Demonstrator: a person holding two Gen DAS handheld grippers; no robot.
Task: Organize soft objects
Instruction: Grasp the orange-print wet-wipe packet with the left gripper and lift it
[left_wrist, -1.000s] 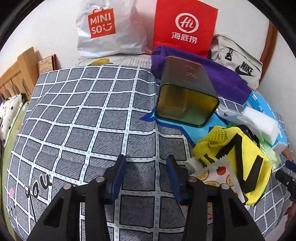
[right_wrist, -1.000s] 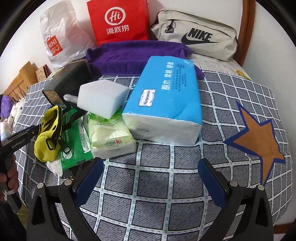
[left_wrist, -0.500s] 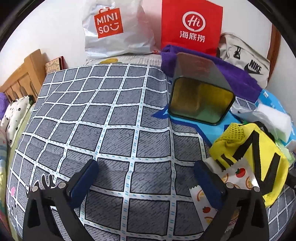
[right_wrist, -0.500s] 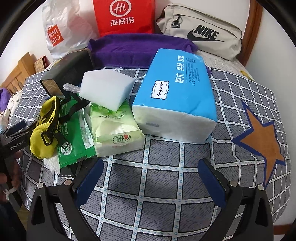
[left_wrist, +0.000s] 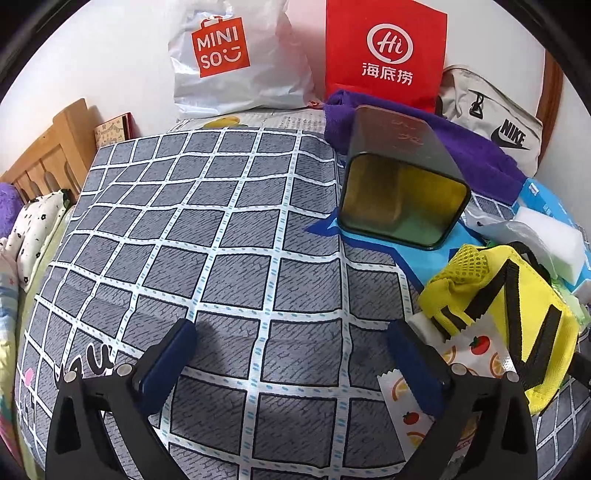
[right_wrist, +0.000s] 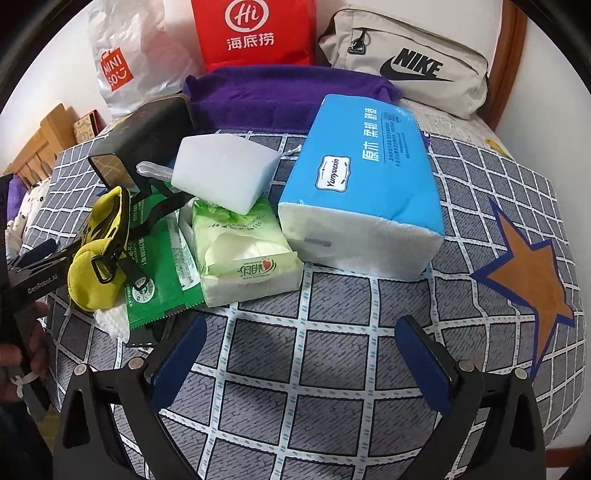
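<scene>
A bed covered in a grey checked sheet (left_wrist: 229, 236), seen from two hand-held claws; the left gripper (left_wrist: 291, 354) hangs over bare sheet with its blue pads spread wide and nothing between them, having just been opening; the right gripper (right_wrist: 295, 354) is likewise spread wide and empty above the sheet. In the right view, the soft things cluster from ten to twelve o'clock: a blue tissue pack (right_wrist: 365, 192) at twelve; a green wet-wipe pack (right_wrist: 243, 251) just beside it at eleven, with a white sponge block (right_wrist: 225, 170) resting on top; a yellow pouch (right_wrist: 99, 254) with black straps at ten, lying on a green sachet (right_wrist: 159, 280). A dark tin (left_wrist: 402, 192) lies on its side, open mouth toward the left camera, at one o'clock; a purple towel (right_wrist: 280, 96) lies behind it.
</scene>
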